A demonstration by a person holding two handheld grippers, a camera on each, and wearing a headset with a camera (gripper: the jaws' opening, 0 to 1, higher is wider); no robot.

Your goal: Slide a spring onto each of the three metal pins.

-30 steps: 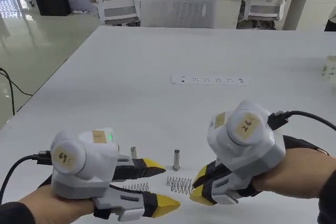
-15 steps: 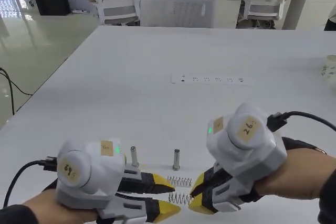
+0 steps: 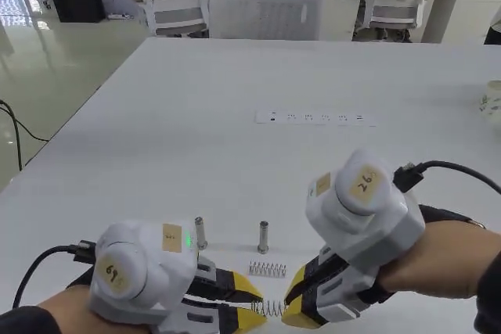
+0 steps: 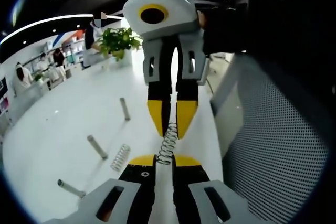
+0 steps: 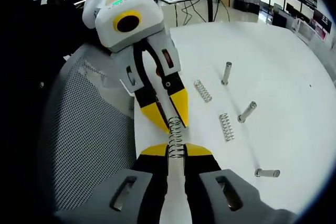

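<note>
A short steel spring (image 3: 270, 308) hangs level between my two grippers near the table's front edge. My right gripper (image 5: 176, 150) is shut on one end of the spring (image 5: 176, 136). Facing it, my left gripper (image 4: 164, 160) is shut on the other end of the spring (image 4: 168, 142). Two metal pins (image 3: 200, 232) (image 3: 263, 237) stand upright just beyond the grippers. A third pin (image 5: 267, 172) is off to the side. A loose spring (image 3: 268, 269) lies by the pins, and the right gripper view has two loose springs (image 5: 201, 91) (image 5: 226, 126).
A white power strip (image 3: 311, 120) lies flat mid-table. At the right edge sits a cup (image 3: 491, 102). Office chairs (image 3: 263, 17) stand past the far edge of the white table (image 3: 235, 162). Cables trail from both grippers toward me.
My right gripper picked a spring off the table and drew it toward me. My left gripper, open a second ago, moved right and closed on the spring's free end.
</note>
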